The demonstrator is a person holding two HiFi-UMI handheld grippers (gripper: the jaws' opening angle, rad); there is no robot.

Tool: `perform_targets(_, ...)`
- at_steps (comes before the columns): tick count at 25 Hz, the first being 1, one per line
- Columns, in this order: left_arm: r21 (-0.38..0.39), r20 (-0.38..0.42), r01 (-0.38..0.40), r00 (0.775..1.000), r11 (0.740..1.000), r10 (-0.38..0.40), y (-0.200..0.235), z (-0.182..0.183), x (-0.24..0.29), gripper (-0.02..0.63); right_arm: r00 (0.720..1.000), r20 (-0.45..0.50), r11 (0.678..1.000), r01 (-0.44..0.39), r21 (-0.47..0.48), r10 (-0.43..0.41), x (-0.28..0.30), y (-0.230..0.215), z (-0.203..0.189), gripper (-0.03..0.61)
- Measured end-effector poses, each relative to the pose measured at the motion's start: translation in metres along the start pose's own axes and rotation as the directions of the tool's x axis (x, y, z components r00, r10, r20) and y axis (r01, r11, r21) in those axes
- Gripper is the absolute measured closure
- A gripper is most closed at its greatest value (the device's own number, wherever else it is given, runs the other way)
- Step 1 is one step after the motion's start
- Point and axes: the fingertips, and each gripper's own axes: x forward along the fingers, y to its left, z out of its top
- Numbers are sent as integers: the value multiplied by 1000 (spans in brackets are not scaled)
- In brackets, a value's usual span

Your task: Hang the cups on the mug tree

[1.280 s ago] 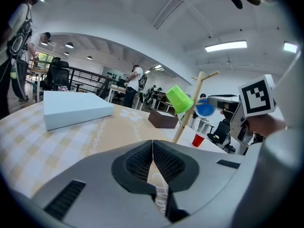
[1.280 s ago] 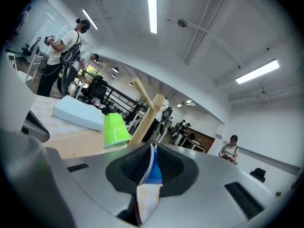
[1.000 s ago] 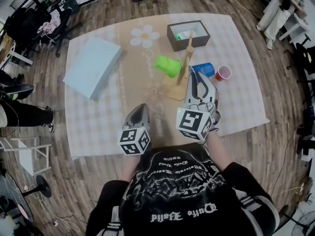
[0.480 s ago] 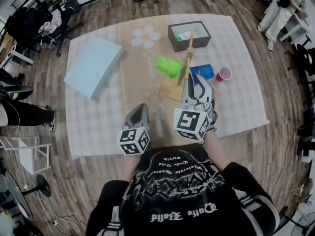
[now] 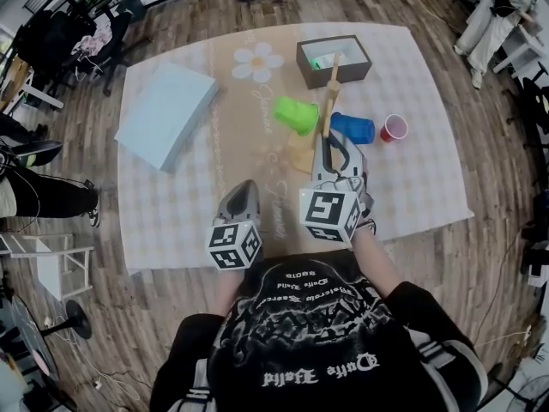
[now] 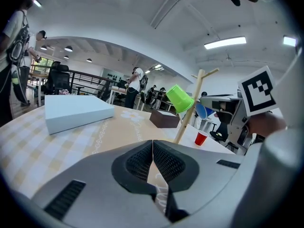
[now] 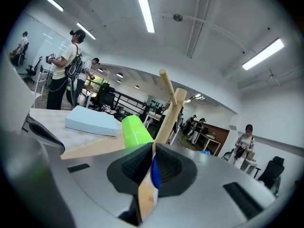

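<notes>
A wooden mug tree (image 5: 328, 101) stands mid-table with a green cup (image 5: 294, 115) hanging on its left peg. A blue cup (image 5: 353, 128) lies on its side just right of the trunk. My right gripper (image 5: 331, 142) reaches to that cup's near end; its jaws have just been closing. In the right gripper view the blue cup's wall (image 7: 155, 172) is pinched between the pads of my right gripper (image 7: 153, 147), with the tree (image 7: 168, 106) straight ahead. A red cup (image 5: 393, 128) stands further right. My left gripper (image 5: 246, 189) hovers shut and empty near the front edge.
A dark open box (image 5: 333, 59) sits behind the tree, and a flat light-blue box (image 5: 167, 114) lies at the table's left. The checked cloth (image 5: 171, 213) covers the table. People stand and sit around the room beyond the table edges.
The right gripper's jaws have narrowed from wide apart to pinching the blue cup's rim, and it has edged toward the tree. The left gripper has stayed put.
</notes>
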Motion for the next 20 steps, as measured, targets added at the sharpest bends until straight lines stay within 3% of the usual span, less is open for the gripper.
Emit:
perform_targets(4,6,-7,5,1000,1000,-5,-6,-1,2,591,996,4,991,-93,100,93,1,1,-6,528)
perform_targets(8,19,-17,17,1000,1000,-17,-14,-4,7,591,984,45,980,-177,90,174,-2,13,-4,474)
perform_targets(12,35,-21,25,999,999,-24,-20,-5,10,591,965,123,959,-246,141,230,-11,19,1,473)
perform_targets(20,18,-33,11,999,1000,-11,-28,-15,15,591,945,261,902,-279,329,197,-41,-48,-5,512)
